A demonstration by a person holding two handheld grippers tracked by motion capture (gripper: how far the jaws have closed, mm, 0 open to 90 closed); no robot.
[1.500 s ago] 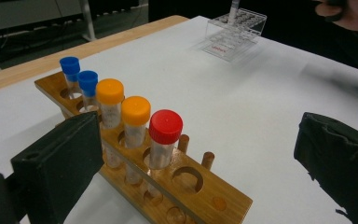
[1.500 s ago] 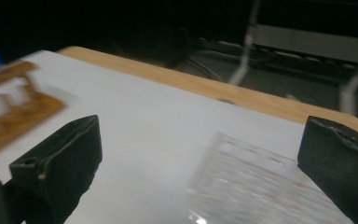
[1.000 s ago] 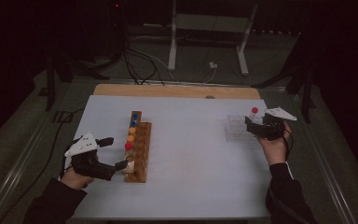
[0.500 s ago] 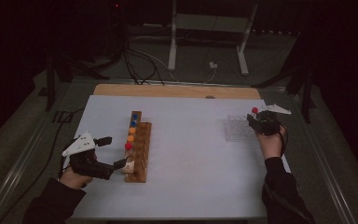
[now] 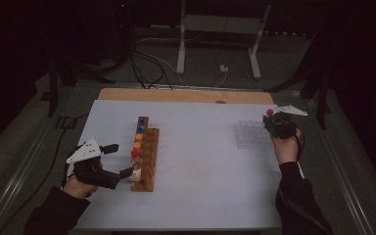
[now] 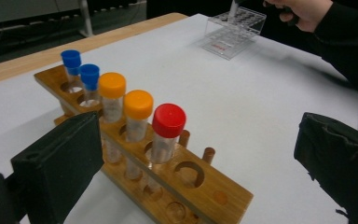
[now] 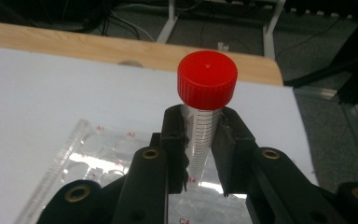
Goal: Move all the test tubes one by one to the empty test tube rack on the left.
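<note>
right tongs (image 7: 200,154): just clamped onto red-capped tube (image 7: 206,100) over clear rack (image 7: 81,154) | left tongs (image 6: 200,168): wide open, empty, wooden rack (image 6: 214,193) between

Six capped tubes in all. Five stand in one wooden rack (image 6: 168,186) between the spread left tongs (image 6: 200,172): two with blue caps (image 6: 80,67) farthest from those tongs, two with orange caps (image 6: 126,95) in the middle, and one with a red cap (image 6: 168,120) nearest. The sixth tube, also red-capped (image 7: 207,79), is clamped upright in the right tongs (image 7: 200,149). One clear plastic rack (image 7: 88,154) lies just below the right tongs. Two racks, two tongs, one white bench (image 5: 210,161).
</note>
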